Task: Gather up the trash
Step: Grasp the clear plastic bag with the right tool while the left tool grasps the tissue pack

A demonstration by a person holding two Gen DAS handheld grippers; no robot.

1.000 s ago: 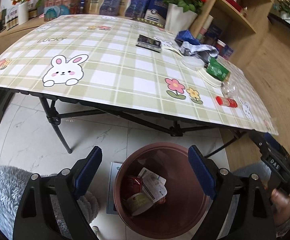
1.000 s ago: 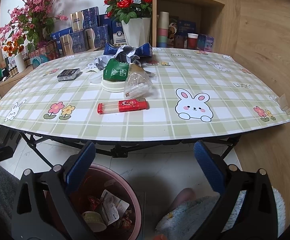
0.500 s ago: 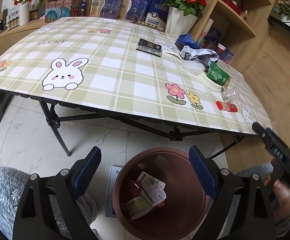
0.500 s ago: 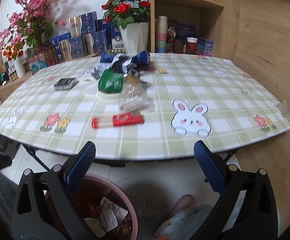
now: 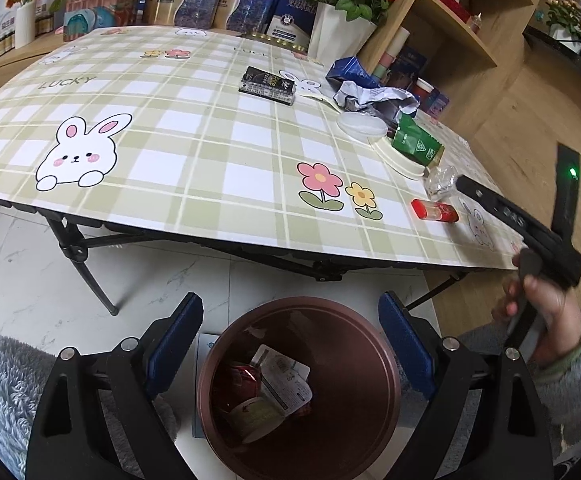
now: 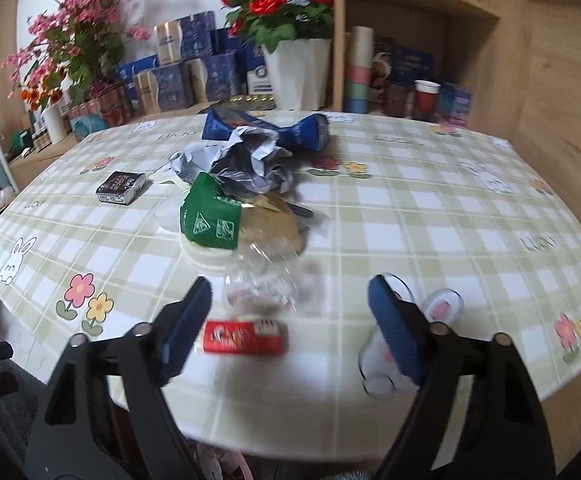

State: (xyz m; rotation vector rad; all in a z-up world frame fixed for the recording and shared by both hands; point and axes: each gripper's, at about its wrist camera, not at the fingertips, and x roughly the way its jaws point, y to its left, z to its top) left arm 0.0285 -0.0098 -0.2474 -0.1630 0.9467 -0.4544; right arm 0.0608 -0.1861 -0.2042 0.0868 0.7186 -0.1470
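Both tongs stand apart with nothing in them. Over the floor, the left gripper [image 5: 290,340] hangs spread wide above the brown bin [image 5: 302,396], which sits just in front of the table's near edge and already holds a few wrappers and a cup. Out over the table [image 6: 430,220], the right gripper [image 6: 290,320] has its jaws closing; the red packet [image 6: 244,337] lies between the blue pads, close to the left one, and no pad presses on it. Just beyond the packet sits a crumpled clear wrapper [image 6: 262,280], then a green packet [image 6: 210,216] on a white lid, and farther back crumpled grey paper [image 6: 242,156] and a blue bag [image 6: 266,128]. A small black box [image 6: 121,187] lies off to the left.
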